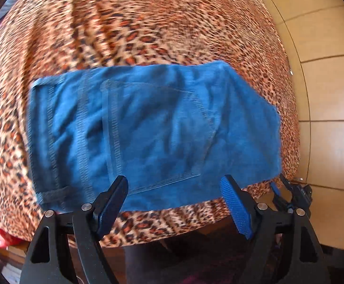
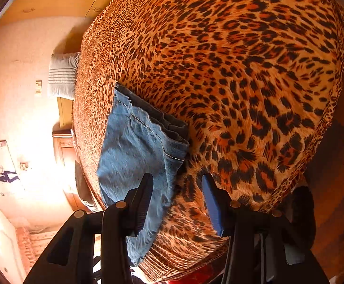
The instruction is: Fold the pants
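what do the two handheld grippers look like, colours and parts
Both are black plastic two-finger tools. The left gripper has black angular arms with round silver rivets at the pivots; one finger carries a bright blue ridged pad, the other a dark ridged one. The right gripper is built the same: black arms, silver rivets, one blue pad and one dark pad. No cables, markings or sleeves show.

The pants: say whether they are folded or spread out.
Folded. The pants lie as a compact rectangle on the leopard-print cover, back pocket up; the right wrist view shows stacked layers at one edge.
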Action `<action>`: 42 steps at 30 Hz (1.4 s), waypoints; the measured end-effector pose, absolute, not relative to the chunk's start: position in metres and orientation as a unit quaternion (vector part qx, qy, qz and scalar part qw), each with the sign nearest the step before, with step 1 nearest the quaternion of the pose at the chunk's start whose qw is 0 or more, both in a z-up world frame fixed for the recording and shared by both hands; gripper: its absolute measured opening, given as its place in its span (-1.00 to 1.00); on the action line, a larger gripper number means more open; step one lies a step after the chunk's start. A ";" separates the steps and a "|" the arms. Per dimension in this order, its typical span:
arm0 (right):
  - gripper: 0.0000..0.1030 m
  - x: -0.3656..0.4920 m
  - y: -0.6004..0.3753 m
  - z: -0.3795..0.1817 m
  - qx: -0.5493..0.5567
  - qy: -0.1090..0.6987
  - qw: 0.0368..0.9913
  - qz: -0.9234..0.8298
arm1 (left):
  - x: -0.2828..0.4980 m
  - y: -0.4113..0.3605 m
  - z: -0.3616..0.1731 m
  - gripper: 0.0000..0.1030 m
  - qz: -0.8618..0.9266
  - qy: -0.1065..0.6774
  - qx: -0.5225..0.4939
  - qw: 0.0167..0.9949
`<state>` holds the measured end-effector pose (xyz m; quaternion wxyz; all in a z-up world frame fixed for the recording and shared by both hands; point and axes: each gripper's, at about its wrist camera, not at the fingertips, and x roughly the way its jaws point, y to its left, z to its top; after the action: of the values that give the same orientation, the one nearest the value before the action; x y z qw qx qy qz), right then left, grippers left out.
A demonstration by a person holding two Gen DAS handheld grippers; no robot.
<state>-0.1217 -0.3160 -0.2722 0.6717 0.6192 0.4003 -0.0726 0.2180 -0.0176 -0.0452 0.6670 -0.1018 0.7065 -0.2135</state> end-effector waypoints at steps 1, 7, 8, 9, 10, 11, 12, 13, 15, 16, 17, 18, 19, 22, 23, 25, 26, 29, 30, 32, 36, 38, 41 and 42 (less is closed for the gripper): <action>-0.12 -0.123 -0.315 -0.275 0.628 0.392 0.669 -0.067 | 0.229 -0.045 -0.044 0.57 -0.231 0.709 -0.086 0.660; -0.05 -0.140 -0.310 -0.298 0.666 0.346 0.660 -0.042 | 0.276 -0.205 -0.050 0.59 -0.307 0.716 0.039 0.625; -0.02 -0.141 -0.308 -0.301 0.670 0.342 0.658 -0.043 | 0.284 -0.232 -0.054 0.59 -0.319 0.718 0.057 0.616; -0.02 -0.140 -0.305 -0.304 0.675 0.338 0.655 -0.040 | 0.291 -0.259 -0.057 0.59 -0.331 0.720 0.074 0.606; -0.02 -0.140 -0.303 -0.308 0.679 0.333 0.653 -0.035 | 0.300 -0.286 -0.061 0.59 -0.341 0.723 0.087 0.594; -0.02 -0.139 -0.300 -0.313 0.682 0.330 0.652 -0.033 | 0.307 -0.311 -0.065 0.59 -0.350 0.727 0.102 0.583; -0.01 -0.138 -0.296 -0.316 0.683 0.329 0.652 -0.032 | 0.315 -0.336 -0.073 0.59 -0.357 0.728 0.116 0.574; -0.01 -0.137 -0.290 -0.319 0.680 0.327 0.655 -0.029 | 0.322 -0.361 -0.079 0.59 -0.366 0.729 0.134 0.563; -0.01 -0.137 -0.286 -0.321 0.679 0.321 0.660 -0.031 | 0.334 -0.404 -0.092 0.61 -0.382 0.726 0.171 0.545; 0.00 -0.137 -0.284 -0.321 0.679 0.317 0.661 -0.032 | 0.340 -0.425 -0.103 0.61 -0.392 0.727 0.189 0.531; 0.02 -0.137 -0.282 -0.322 0.680 0.313 0.663 -0.033 | 0.343 -0.444 -0.112 0.61 -0.400 0.727 0.207 0.519; 0.03 -0.138 -0.281 -0.323 0.681 0.309 0.663 -0.035 | 0.345 -0.460 -0.121 0.61 -0.409 0.728 0.220 0.504; 0.03 -0.141 -0.277 -0.324 0.683 0.304 0.663 -0.038 | 0.346 -0.476 -0.133 0.61 -0.419 0.734 0.229 0.483; 0.04 -0.143 -0.273 -0.323 0.692 0.291 0.660 -0.046 | 0.342 -0.513 -0.163 0.61 -0.441 0.747 0.254 0.428; 0.07 -0.152 -0.269 -0.324 0.694 0.284 0.660 -0.049 | 0.340 -0.523 -0.174 0.61 -0.446 0.745 0.268 0.418; 0.08 -0.160 -0.262 -0.328 0.701 0.267 0.659 -0.060 | 0.334 -0.536 -0.191 0.61 -0.457 0.737 0.295 0.401; 0.08 -0.160 -0.262 -0.328 0.701 0.267 0.659 -0.060 | 0.333 -0.542 -0.200 0.61 -0.461 0.735 0.306 0.393; 0.08 -0.170 -0.253 -0.334 0.711 0.249 0.653 -0.072 | 0.328 -0.556 -0.221 0.61 -0.469 0.725 0.341 0.372; 0.08 -0.168 -0.251 -0.335 0.714 0.246 0.651 -0.076 | 0.324 -0.561 -0.224 0.61 -0.473 0.720 0.352 0.365; 0.08 -0.173 -0.245 -0.336 0.717 0.240 0.649 -0.087 | 0.318 -0.569 -0.230 0.65 -0.484 0.711 0.371 0.350; 0.13 -0.176 -0.239 -0.335 0.718 0.236 0.648 -0.095 | 0.295 -0.576 -0.232 0.88 -0.517 0.686 0.409 0.306; 0.16 -0.177 -0.236 -0.334 0.718 0.234 0.649 -0.098 | 0.282 -0.578 -0.236 0.98 -0.534 0.672 0.430 0.280; 0.17 -0.175 -0.232 -0.327 0.716 0.232 0.650 -0.102 | 0.264 -0.579 -0.241 0.98 -0.554 0.645 0.462 0.253; 0.17 -0.173 -0.229 -0.329 0.717 0.230 0.650 -0.103 | 0.260 -0.580 -0.244 0.98 -0.557 0.640 0.467 0.247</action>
<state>-0.1729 -0.2291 -0.3292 0.6503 0.7168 0.2297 -0.1030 0.2596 -0.5802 -0.2441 0.2475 0.4674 0.6400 -0.5574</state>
